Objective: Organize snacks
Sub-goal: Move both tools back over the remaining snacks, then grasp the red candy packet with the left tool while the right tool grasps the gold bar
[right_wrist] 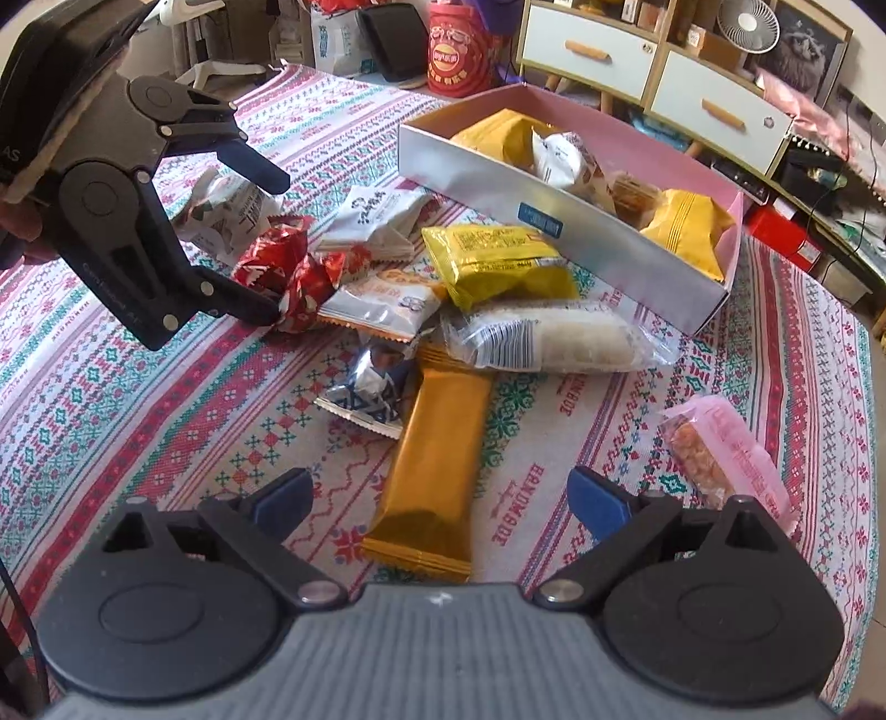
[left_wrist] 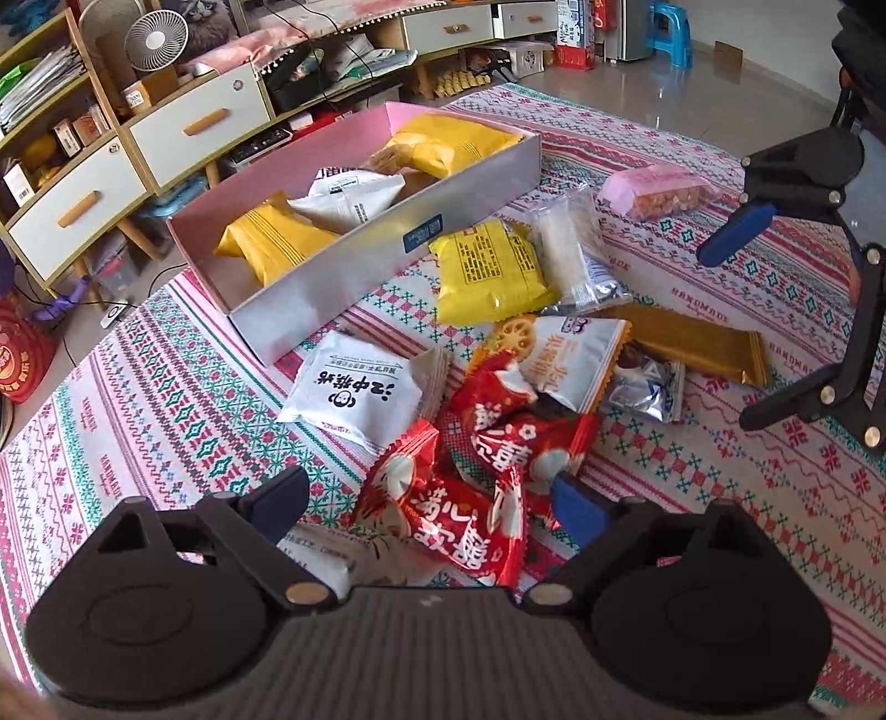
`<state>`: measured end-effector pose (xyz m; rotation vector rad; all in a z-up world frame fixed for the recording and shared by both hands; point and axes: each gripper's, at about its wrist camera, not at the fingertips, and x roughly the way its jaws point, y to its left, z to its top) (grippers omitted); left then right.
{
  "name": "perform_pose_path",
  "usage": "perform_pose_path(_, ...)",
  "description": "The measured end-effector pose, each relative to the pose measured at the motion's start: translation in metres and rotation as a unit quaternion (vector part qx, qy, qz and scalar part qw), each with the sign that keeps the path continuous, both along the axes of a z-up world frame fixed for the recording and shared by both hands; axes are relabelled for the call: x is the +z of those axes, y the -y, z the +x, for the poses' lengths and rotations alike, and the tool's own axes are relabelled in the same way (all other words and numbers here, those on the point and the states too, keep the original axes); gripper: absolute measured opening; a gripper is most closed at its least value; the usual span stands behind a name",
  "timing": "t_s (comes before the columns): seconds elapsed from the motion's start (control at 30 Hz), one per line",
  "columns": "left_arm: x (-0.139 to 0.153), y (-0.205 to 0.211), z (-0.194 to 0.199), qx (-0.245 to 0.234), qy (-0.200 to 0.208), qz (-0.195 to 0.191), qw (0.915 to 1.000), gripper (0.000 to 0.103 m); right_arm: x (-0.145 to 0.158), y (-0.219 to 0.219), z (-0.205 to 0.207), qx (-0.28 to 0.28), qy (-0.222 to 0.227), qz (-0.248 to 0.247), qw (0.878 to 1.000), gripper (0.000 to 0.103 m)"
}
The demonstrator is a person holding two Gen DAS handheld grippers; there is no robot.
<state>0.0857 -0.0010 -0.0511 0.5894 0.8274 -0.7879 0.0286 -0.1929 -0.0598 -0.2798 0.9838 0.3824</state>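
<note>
Left tongs spread wide, angled down over the red snack packets at the near end of the pile; a packet lies between the fingers but the pads don't press it, nothing gripped. From the right wrist view the lower finger tip sits right at the red packets, contact can't be confirmed. Right tongs also released, jaws wide, hanging over the lower end of the gold bar wrapper, not clamped on it. Loose snacks are heaped on the patterned cloth: white packet with black print, yellow packet just beside the box, clear rice-cake pack touching the yellow one, white packet with lotus-root picture, small silver-blue packet next to the gold bar, pink packet well apart on its own. Pink-lined grey box stands behind the pile, already holding two yellow packets and a white one plus something brownish between them. Drawers and a small fan in the background.
</note>
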Motion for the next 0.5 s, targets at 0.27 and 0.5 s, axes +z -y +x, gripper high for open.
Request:
perform_pose_path(0.27, -0.0088, 0.0028, -0.0014, -0.013, -0.003, 0.011, 0.9999, 0.084, -0.0049, -0.0021, 0.0062, 0.002, -0.016, 0.0, 1.0, 0.09)
perform_pose_path(0.5, -0.0099, -0.0029, -0.0037, 0.002, -0.027, -0.015, 0.9995, 0.069, -0.0049, 0.0019, 0.01, -0.002, -0.024, 0.014, 1.0, 0.08)
